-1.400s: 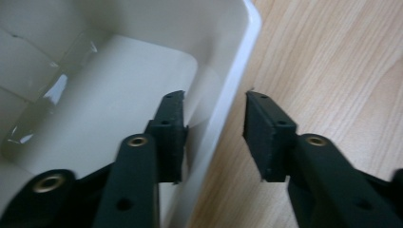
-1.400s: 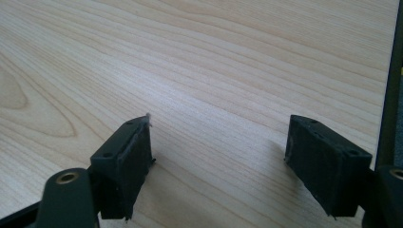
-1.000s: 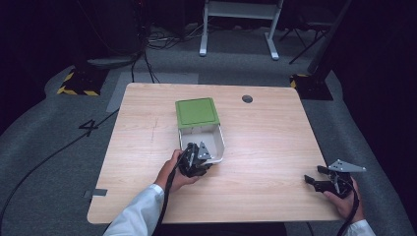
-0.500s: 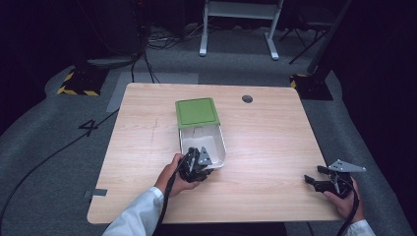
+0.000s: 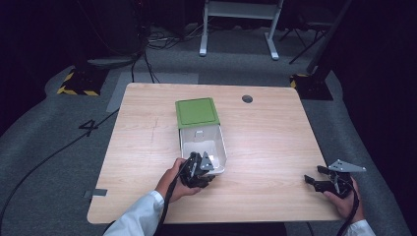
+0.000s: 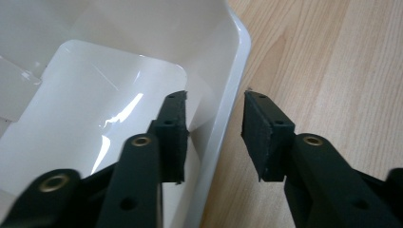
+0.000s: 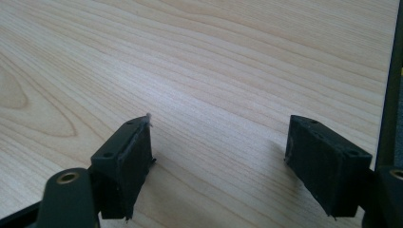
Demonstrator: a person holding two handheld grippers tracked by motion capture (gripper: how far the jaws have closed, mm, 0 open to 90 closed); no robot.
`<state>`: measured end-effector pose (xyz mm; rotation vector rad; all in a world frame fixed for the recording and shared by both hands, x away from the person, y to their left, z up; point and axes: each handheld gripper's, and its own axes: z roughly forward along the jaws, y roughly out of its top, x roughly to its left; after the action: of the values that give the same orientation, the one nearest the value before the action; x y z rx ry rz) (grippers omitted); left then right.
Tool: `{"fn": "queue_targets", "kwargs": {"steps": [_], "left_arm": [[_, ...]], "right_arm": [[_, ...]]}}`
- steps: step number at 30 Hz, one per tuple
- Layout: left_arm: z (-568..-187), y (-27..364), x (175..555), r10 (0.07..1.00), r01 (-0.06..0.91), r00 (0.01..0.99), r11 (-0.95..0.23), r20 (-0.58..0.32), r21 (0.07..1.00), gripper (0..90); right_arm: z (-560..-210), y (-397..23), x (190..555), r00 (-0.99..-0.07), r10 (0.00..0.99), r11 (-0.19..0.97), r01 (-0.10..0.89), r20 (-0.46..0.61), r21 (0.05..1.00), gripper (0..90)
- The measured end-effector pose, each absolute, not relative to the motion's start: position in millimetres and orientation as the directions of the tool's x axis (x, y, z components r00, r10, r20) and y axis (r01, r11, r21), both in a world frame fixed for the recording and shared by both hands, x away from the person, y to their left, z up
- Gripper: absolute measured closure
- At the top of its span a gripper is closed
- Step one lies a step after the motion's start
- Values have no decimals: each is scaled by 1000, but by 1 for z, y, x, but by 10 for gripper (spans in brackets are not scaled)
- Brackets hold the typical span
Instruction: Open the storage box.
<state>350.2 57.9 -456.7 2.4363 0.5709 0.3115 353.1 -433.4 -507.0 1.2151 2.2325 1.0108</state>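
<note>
A white box [image 5: 222,145] stands at the middle of the table, its green lid [image 5: 196,112] lying open flat behind it. My left gripper [image 5: 203,164] is at the box's near right corner. In the left gripper view, my left gripper [image 6: 216,127] is open and straddles the box's side wall [image 6: 227,102]. One jaw is inside the box and the other is outside over the wood, with a gap on each side. The box floor [image 6: 81,99] looks bare and glossy. My right gripper [image 5: 312,181] rests open at the table's near right, and in its own view my right gripper [image 7: 218,156] has nothing between the jaws.
The wooden table [image 5: 275,132] has a round cable hole [image 5: 247,99] at the back. The right edge [image 7: 390,85] lies close beside the right gripper. Cables and a stand's white legs [image 5: 236,29] are on the floor behind.
My left hand and gripper have shifted slightly toward the near right corner of the box. The right gripper has stayed still.
</note>
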Motion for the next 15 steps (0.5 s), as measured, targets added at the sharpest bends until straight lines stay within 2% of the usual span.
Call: {"fn": "queue_targets", "kwargs": {"steps": [10, 15], "left_arm": [[-440, 61, 344, 464, 288, 882, -671, 84, 683, 340], [-427, 66, 339, 471, 263, 876, -645, 103, 717, 254]], "right_arm": [[-507, -433, 353, -540, 842, 359, 550, -8, 754, 238], [-507, -433, 353, -540, 842, 359, 550, -8, 754, 238]]}}
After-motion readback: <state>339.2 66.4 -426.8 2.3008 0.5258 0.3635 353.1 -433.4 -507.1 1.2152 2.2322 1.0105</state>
